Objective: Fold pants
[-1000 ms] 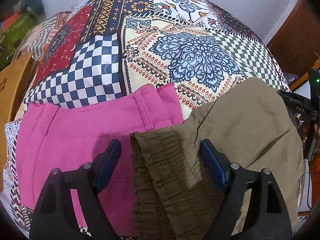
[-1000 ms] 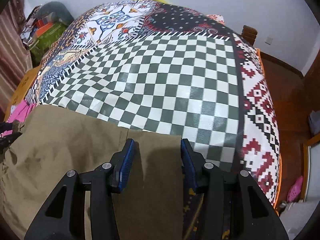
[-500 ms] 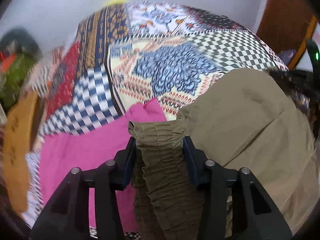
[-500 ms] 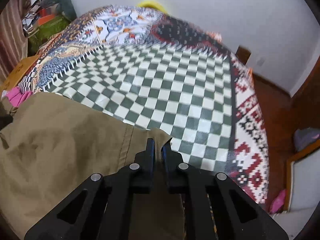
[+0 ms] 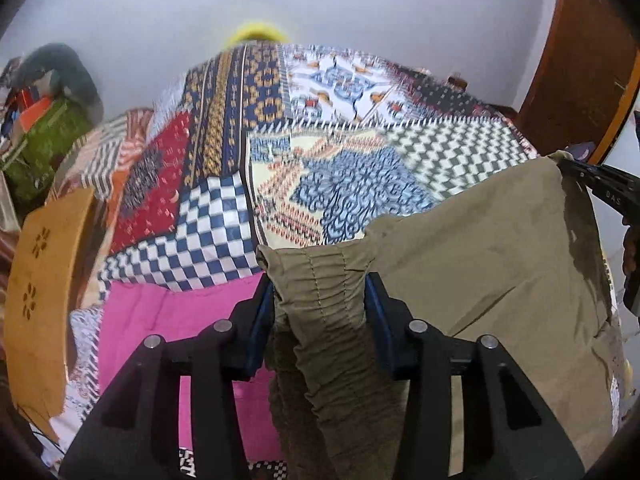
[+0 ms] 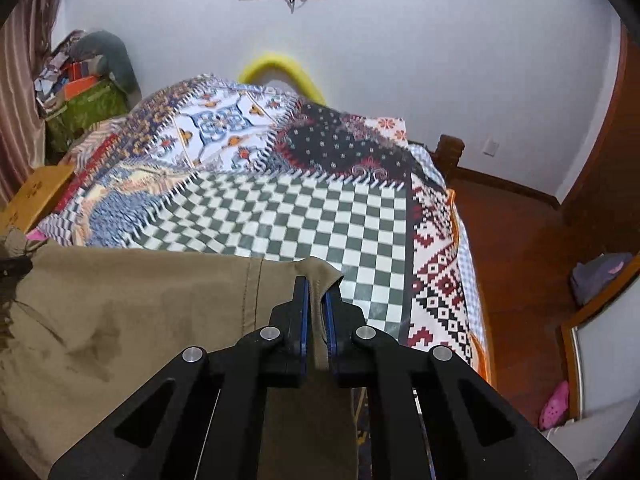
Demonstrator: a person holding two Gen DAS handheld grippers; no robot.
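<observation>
Olive-brown pants point(image 5: 480, 264) hang stretched between my two grippers above the patterned bed. My left gripper point(image 5: 320, 292) is shut on the gathered elastic waistband point(image 5: 320, 280), which bunches up between its blue pads. My right gripper point(image 6: 315, 292) is shut on the hem corner of a pant leg point(image 6: 320, 276). The rest of the pants point(image 6: 120, 320) spreads to the left in the right wrist view. The right gripper also shows at the far right of the left wrist view point(image 5: 592, 180), holding the cloth's corner.
Folded pink pants point(image 5: 168, 320) lie on the bedspread point(image 5: 340, 184) at the near left. A wooden chair back point(image 5: 44, 292) stands left of the bed. Clutter point(image 6: 80, 92) is piled at the far left. The wooden floor point(image 6: 520, 248) and a pink shoe point(image 6: 554, 402) are to the right.
Both grippers closed on the olive pants, the left on the waistband and the right on the leg hem. Both then rose, lifting the cloth off the bed.
</observation>
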